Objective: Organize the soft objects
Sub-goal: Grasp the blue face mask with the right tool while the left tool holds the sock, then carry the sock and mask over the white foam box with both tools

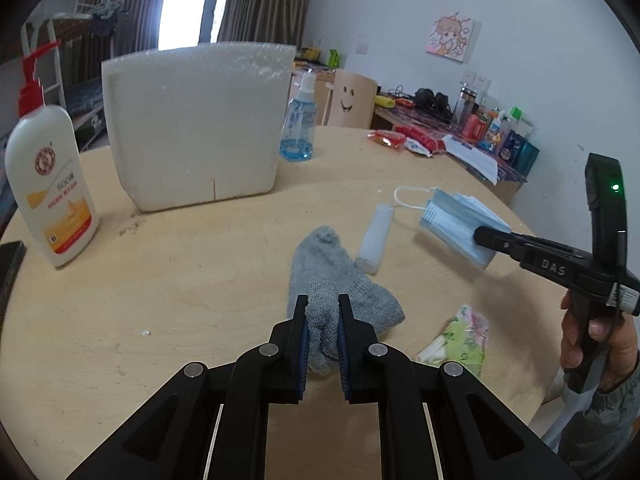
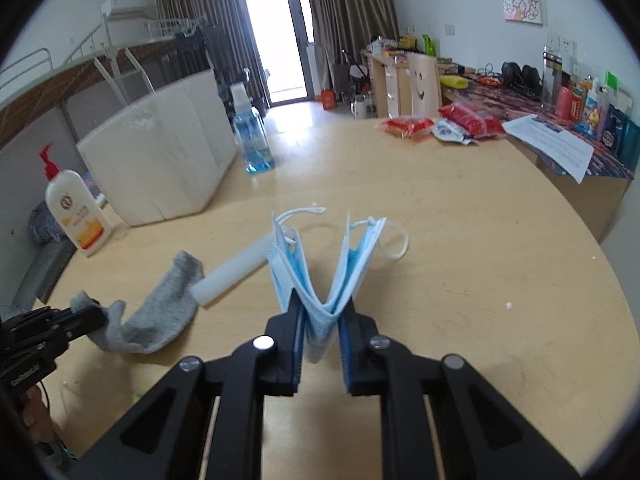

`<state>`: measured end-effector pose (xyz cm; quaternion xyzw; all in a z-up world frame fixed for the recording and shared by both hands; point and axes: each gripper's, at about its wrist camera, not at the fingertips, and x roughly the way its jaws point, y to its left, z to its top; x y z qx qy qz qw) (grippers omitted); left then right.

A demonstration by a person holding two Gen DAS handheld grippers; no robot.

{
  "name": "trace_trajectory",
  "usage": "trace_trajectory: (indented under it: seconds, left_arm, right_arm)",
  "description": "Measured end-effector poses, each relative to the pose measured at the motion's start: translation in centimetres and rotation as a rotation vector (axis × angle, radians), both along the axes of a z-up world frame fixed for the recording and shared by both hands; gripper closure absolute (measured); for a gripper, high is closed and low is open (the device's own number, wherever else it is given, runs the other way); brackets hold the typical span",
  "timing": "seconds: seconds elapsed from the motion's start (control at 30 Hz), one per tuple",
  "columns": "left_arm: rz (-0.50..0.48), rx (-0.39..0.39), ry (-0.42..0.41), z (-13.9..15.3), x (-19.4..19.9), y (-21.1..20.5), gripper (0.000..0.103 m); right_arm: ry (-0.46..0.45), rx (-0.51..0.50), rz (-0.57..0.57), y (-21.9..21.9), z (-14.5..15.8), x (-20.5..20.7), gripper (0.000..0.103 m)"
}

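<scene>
A grey sock (image 1: pixel 332 264) lies partly on the round wooden table (image 1: pixel 160 300), and my left gripper (image 1: pixel 323 300) is shut on its near end. From the right wrist view the sock (image 2: pixel 160 316) trails from the left gripper (image 2: pixel 86 314) toward a white foam roll (image 2: pixel 232 272). My right gripper (image 2: pixel 322 304) is shut on a folded stack of blue face masks (image 2: pixel 296 264), which fans upward in a V just above the table. The left wrist view shows the masks (image 1: pixel 452 220) pinched at the right gripper (image 1: pixel 480 236), to the right of the roll (image 1: pixel 374 236).
A white foam box (image 1: pixel 196 128) stands at the back left, flanked by a lotion pump bottle (image 1: pixel 48 184) and a blue spray bottle (image 1: pixel 298 124). A green-patterned tissue packet (image 1: pixel 460 340) lies near the right edge. Red snack packs (image 1: pixel 388 138) sit at the far side.
</scene>
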<state>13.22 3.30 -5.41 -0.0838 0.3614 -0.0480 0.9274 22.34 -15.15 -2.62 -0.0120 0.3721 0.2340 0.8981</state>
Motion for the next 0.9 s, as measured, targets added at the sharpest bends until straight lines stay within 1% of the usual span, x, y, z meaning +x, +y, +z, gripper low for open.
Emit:
trace_trajectory:
  seconds: [0.2,0.4,0.73,0.9]
  left_arm:
    - [-0.013,0.008,-0.043,1.5,-1.6,-0.4,0.093]
    - [-0.006,0.027,-0.085,3.2,-2.9,-0.7,0.094]
    - [0.014,0.065,-0.203,7.1,-5.5,-0.7,0.094]
    - [0.027,0.100,-0.269,9.0,-7.2,-1.1,0.094]
  right_arm:
    - [-0.048,0.066,0.011,-0.9,2.1,-2.3,0.084]
    - [-0.108,0.115,0.043,-1.4,3.9,-4.4,0.084]
    - [-0.208,0.179,0.096,-1.6,6.6,-7.6,0.084]
    - [-0.267,0.195,0.108,-1.5,7.7,-9.3,0.084]
